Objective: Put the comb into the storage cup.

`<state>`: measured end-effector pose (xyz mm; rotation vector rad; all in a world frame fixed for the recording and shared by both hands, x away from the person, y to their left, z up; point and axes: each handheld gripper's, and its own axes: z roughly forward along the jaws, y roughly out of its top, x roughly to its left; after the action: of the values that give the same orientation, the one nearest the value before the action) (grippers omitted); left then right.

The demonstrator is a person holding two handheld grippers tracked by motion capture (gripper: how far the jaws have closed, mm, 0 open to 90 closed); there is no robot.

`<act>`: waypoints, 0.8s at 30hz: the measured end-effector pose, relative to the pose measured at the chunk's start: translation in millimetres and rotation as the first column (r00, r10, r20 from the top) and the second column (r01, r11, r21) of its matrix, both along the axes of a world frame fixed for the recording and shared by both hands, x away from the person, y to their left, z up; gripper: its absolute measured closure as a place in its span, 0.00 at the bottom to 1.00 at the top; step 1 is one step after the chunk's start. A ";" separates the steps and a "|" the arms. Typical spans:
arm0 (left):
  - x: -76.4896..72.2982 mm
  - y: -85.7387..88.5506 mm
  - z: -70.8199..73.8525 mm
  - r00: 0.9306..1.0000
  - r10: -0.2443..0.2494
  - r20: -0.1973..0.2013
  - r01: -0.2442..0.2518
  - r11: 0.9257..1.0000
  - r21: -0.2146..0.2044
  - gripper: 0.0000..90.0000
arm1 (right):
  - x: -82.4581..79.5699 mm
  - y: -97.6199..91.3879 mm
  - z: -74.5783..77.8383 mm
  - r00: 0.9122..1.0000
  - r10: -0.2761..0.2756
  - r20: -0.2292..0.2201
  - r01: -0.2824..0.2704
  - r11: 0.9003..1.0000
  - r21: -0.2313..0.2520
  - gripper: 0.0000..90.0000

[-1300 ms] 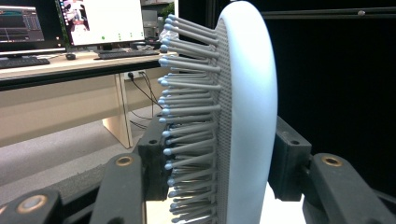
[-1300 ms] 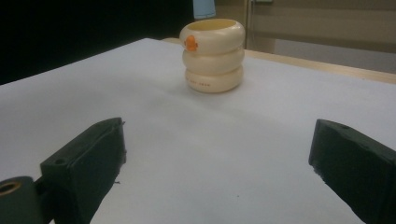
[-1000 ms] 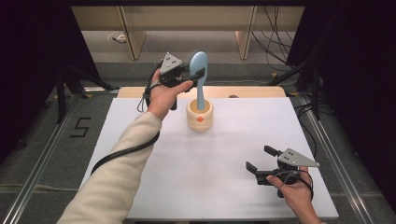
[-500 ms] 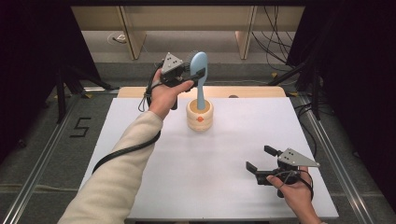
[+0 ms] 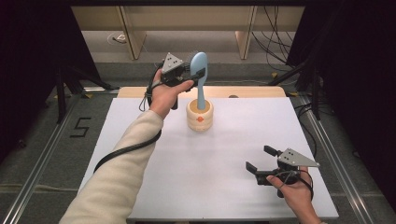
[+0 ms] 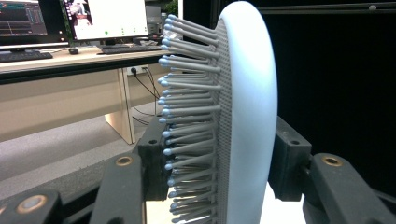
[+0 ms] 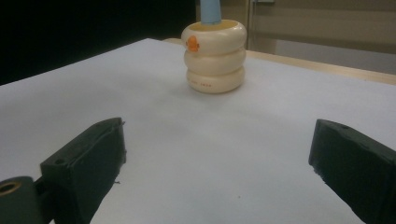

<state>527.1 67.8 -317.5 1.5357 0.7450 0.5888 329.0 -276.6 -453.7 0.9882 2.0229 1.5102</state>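
Note:
A light blue hairbrush [image 5: 200, 79] stands upright with its handle down in a cream ribbed holder [image 5: 200, 115] near the table's far middle. My left gripper [image 5: 198, 70] is shut on the brush head. In the left gripper view the brush [image 6: 243, 116] sits between the two black jaws, bristles to the left. My right gripper [image 5: 261, 159] rests open near the table's front right, with nothing between its jaws. In the right gripper view the holder [image 7: 215, 56] with an orange mark stands well ahead, the blue handle [image 7: 211, 11] rising from it.
The white table top [image 5: 154, 158] spreads between the two hands. A wooden strip [image 5: 252, 91] runs along the far edge. Metal rails [image 5: 42, 154] flank the table on the floor. A desk with monitors [image 6: 102, 21] stands behind in the left gripper view.

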 end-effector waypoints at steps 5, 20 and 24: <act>0.9 -2.0 -1.0 1.000 -0.005 0.002 0.005 1.000 -0.001 0.55 | -0.2 0.0 0.0 1.000 0.001 0.000 -0.001 1.000 -0.001 0.05; 4.3 -1.8 -7.2 1.000 0.005 -0.010 -0.005 1.000 0.005 0.55 | -0.4 0.6 -0.3 1.000 0.005 -0.003 -0.005 1.000 0.000 0.05; 5.2 -1.4 -8.6 1.000 0.006 -0.011 -0.006 1.000 0.006 0.55 | -0.3 0.7 -0.2 1.000 0.005 0.002 -0.005 1.000 0.002 0.05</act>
<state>532.3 66.4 -326.1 1.5439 0.7572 0.5873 328.8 -275.9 -453.9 0.9829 2.0248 1.5148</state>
